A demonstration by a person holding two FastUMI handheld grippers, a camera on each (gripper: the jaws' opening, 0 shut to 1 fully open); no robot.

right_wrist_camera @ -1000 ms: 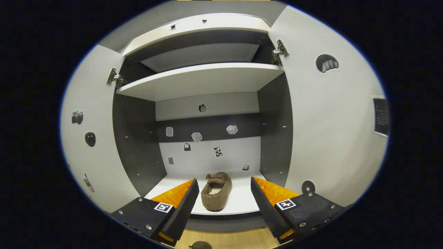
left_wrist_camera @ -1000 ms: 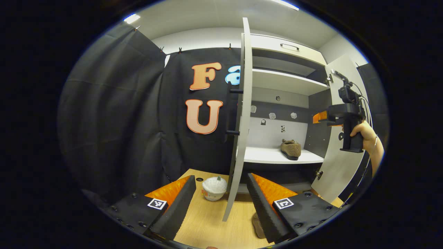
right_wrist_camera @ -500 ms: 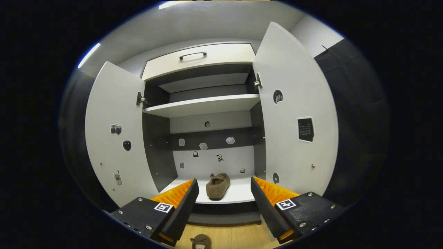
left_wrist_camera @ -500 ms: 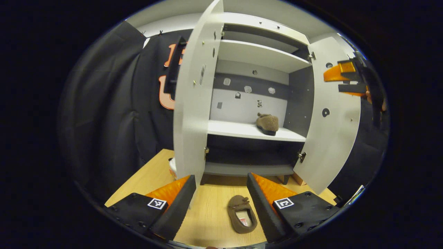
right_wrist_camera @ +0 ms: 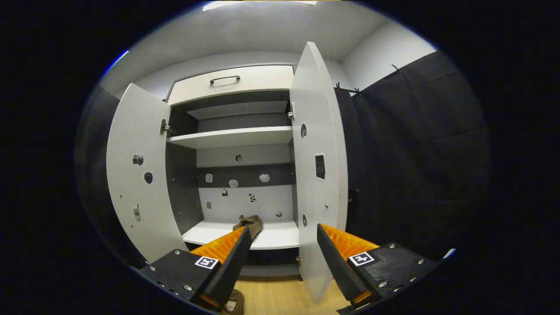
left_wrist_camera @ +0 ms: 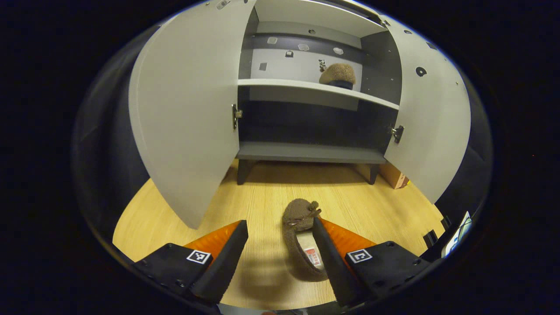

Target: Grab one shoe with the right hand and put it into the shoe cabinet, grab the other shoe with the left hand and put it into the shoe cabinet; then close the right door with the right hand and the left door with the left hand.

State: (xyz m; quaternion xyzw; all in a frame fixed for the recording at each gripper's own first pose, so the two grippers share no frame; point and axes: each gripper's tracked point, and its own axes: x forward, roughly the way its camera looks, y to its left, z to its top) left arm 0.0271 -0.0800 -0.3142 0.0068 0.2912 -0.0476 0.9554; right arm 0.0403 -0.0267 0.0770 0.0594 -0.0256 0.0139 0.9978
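A brown fuzzy shoe [left_wrist_camera: 302,238] lies on the wooden floor [left_wrist_camera: 262,192], toe toward the cabinet. My left gripper [left_wrist_camera: 280,258] hangs open just above it, its right finger [left_wrist_camera: 326,256] covering the shoe's right side. The other brown shoe [left_wrist_camera: 337,74] rests on the white middle shelf [left_wrist_camera: 284,85] of the shoe cabinet, toward the right. In the right gripper view that shoe [right_wrist_camera: 251,222] peeks over the left finger [right_wrist_camera: 232,260] of my open, empty right gripper [right_wrist_camera: 282,258], which faces the edge of the right door [right_wrist_camera: 317,175]. The left door [left_wrist_camera: 186,109] and right door [left_wrist_camera: 431,118] both stand open.
The cabinet has an upper shelf [right_wrist_camera: 232,136], a drawer with a handle [right_wrist_camera: 224,79] on top and a dark bottom shelf [left_wrist_camera: 310,153]. Black cloth [right_wrist_camera: 411,153] hangs right of the cabinet. A small cardboard box [left_wrist_camera: 393,177] sits by the cabinet's right leg.
My left gripper has tilted down and dropped toward the floor shoe, which now lies between its fingers. My right gripper has drawn back and swung right, toward the right door's edge.
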